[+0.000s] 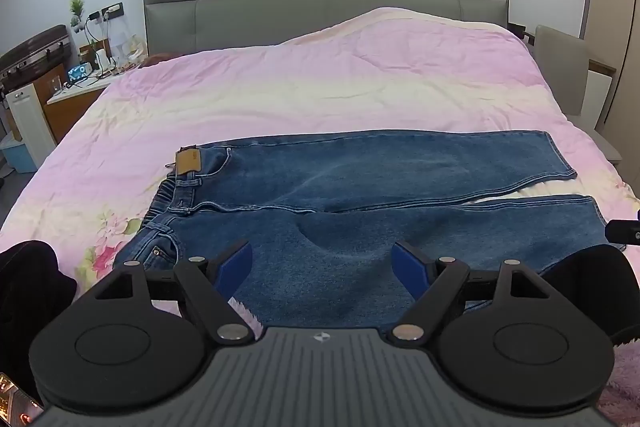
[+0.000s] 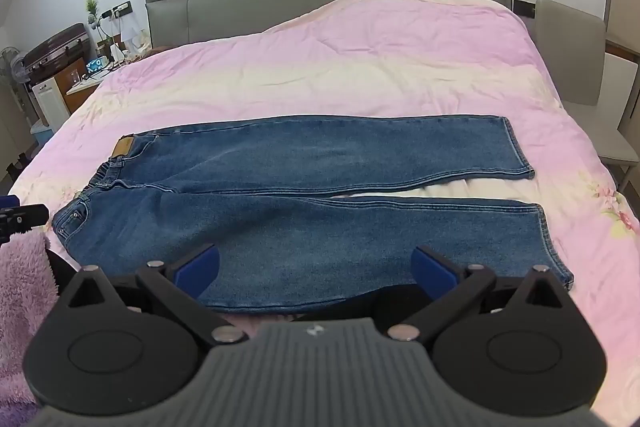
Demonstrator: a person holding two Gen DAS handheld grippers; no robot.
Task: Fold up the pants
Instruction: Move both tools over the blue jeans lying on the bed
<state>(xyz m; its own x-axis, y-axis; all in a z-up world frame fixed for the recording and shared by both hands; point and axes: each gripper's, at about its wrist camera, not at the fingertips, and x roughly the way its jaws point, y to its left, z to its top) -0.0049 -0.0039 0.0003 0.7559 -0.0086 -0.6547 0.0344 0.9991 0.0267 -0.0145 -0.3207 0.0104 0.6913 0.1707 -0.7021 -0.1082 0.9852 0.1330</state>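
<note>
1. The left gripper (image 1: 322, 263) was spread to its widest, with nothing between its blue pads (image 1: 234, 267). It hung above the seat and upper thigh of the near leg, clear of the cloth as far as could be judged.
2. The pants (image 1: 360, 187), blue jeans, lay flat on the pink bedspread (image 1: 320, 87), directly ahead of and below both grippers. The waistband (image 1: 176, 187) lay ahead and to the left of the left gripper; the two legs ran off to its right, side by side.
3. The right gripper (image 2: 316, 267) was likewise spread wide and empty, poised over the lower half of the near leg. The hems (image 2: 552, 243) lay ahead and to its right.
4. Progress: no fold was visible. The garment was laid out full length, so every fold remained to be made.
5. Limits of view: each gripper body hid the near edge of the near leg. A fuzzy pink sleeve (image 2: 24, 275) was cut off at the frame edge.
</note>
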